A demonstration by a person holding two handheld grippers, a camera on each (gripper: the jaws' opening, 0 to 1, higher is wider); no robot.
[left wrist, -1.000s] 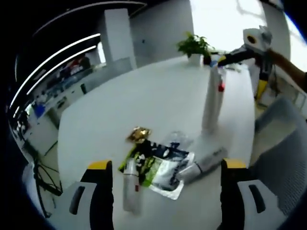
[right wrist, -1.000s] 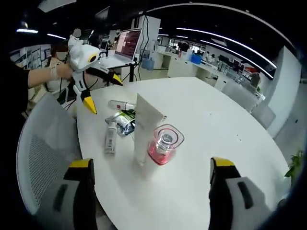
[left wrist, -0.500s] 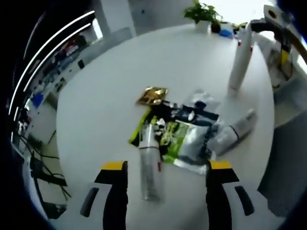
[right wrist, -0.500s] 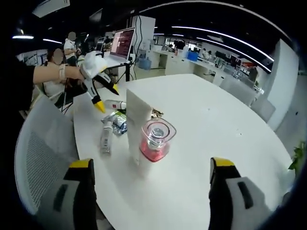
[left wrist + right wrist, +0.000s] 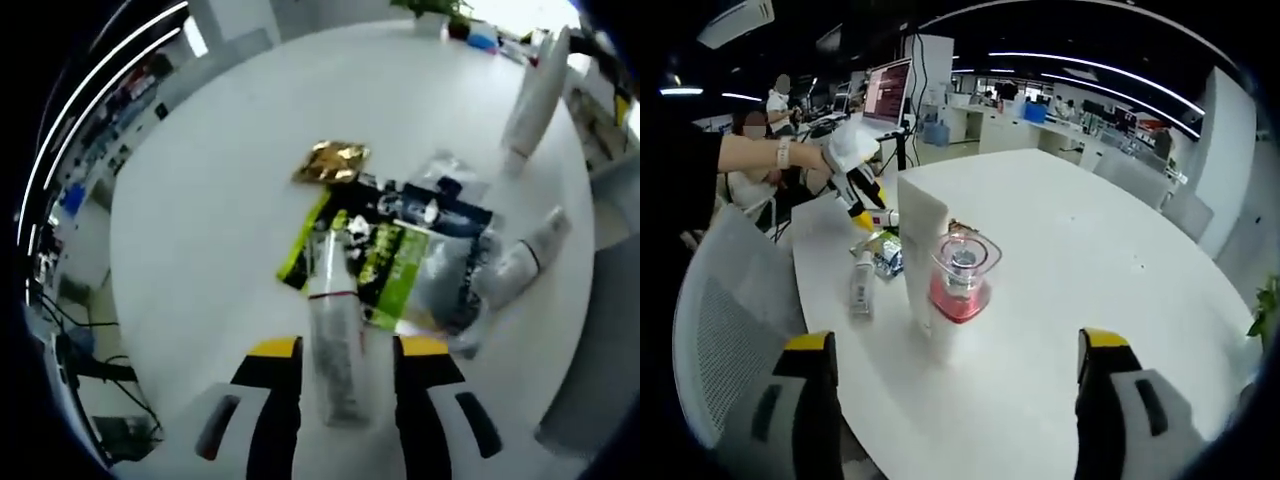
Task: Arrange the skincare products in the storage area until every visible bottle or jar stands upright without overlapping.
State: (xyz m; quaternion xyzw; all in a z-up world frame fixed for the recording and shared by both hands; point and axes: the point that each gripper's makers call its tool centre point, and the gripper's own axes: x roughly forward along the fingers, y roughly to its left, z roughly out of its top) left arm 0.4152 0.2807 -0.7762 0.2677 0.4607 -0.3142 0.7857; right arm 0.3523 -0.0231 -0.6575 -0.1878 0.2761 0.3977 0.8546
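Here the left gripper (image 5: 347, 352) has its jaws set close on either side of a clear tube (image 5: 333, 335) lying flat on the white table (image 5: 200, 200); whether they already press it I cannot tell. Just beyond its tips lie a green sachet (image 5: 385, 265) and a dark sachet (image 5: 440, 205) partly overlapping, a gold packet (image 5: 332, 160) further ahead, a fallen white bottle (image 5: 520, 265) off to the right, and a tall white tube (image 5: 535, 95) standing beyond that. The step in hand looks like picking up the tube; next it probably calls for a firm squeeze, a lift and a turn to upright.

The right gripper (image 5: 955, 400) hangs wide apart, empty, a pink jar (image 5: 960, 280) and a white carton (image 5: 922, 250) ahead of it.
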